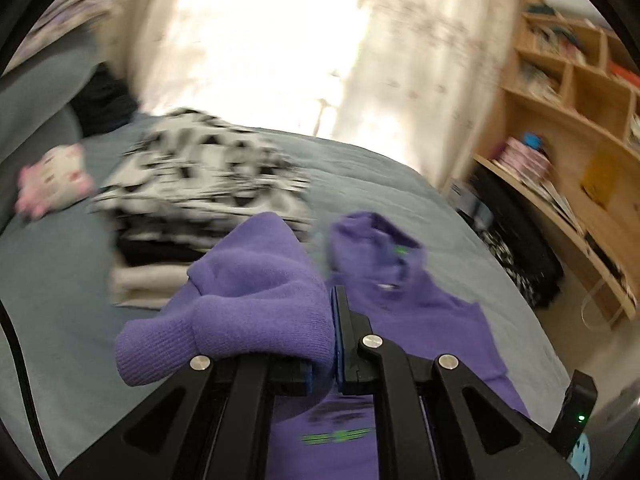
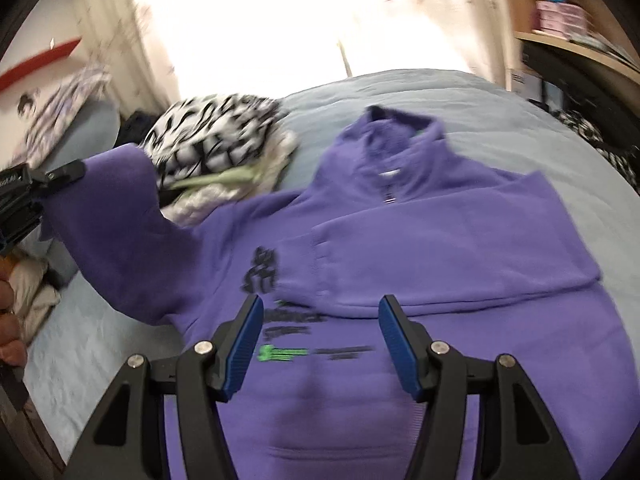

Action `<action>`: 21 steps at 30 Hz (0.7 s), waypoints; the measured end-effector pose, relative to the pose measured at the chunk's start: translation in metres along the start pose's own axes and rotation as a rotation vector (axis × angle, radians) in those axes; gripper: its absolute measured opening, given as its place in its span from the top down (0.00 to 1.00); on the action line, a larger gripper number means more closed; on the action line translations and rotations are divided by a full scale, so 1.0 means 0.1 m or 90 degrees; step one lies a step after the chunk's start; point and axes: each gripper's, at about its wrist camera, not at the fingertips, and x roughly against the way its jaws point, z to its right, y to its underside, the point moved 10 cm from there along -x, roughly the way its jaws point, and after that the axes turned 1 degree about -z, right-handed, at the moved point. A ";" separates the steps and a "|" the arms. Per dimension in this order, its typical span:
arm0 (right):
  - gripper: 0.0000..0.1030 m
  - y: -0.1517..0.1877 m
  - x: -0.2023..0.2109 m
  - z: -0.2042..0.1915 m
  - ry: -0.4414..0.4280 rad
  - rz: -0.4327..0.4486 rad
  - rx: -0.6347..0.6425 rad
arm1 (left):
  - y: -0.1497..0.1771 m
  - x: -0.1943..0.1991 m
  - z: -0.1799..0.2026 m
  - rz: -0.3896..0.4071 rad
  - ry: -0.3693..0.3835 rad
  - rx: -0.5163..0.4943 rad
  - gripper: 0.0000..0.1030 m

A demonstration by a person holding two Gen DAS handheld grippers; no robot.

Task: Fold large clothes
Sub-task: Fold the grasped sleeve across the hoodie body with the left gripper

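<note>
The left sleeve cuff [image 1: 240, 304] is clamped in the left gripper [image 1: 334, 344] and raised, the purple sweatshirt [image 2: 400, 240] body lying to its right on the bed [image 2: 420, 96], beneath the empty, parted right gripper [image 2: 320, 344].

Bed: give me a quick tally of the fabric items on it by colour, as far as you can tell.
Purple: 1, the sweatshirt, one sleeve clamped in the left tool.
Black-and-white: 1, the patterned garment topping a blurred pile.
Pink-and-white: 1, a soft toy.
Total: 3
</note>
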 end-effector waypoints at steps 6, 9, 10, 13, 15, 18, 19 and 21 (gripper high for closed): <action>0.42 -0.01 0.31 0.78 0.037 0.026 -0.052 | 0.49 -0.81 0.99 -0.078 0.013 -0.043 0.95; 0.42 0.04 0.40 1.14 0.049 0.024 -0.086 | 0.77 -1.19 1.29 -0.123 0.002 -0.067 0.94; 0.42 0.06 0.42 1.25 0.051 0.023 -0.096 | 0.88 -1.31 1.36 -0.143 -0.003 -0.078 0.86; 0.42 0.11 0.47 1.53 0.062 0.020 -0.124 | 1.25 -1.63 1.58 -0.230 -0.002 -0.096 0.57; 0.42 0.12 0.46 1.66 0.062 0.017 -0.137 | 1.40 -1.69 1.67 -0.255 0.009 -0.093 0.46; 0.42 0.14 0.42 1.78 0.056 0.011 -0.152 | 1.46 -1.68 1.77 -0.254 0.004 -0.104 0.36; 0.42 0.15 0.40 1.79 0.053 0.007 -0.155 | 1.46 -1.65 1.79 -0.253 0.008 -0.104 0.34; 0.42 0.19 0.39 1.78 0.045 0.001 -0.156 | 1.45 -1.55 1.78 -0.256 0.018 -0.091 0.34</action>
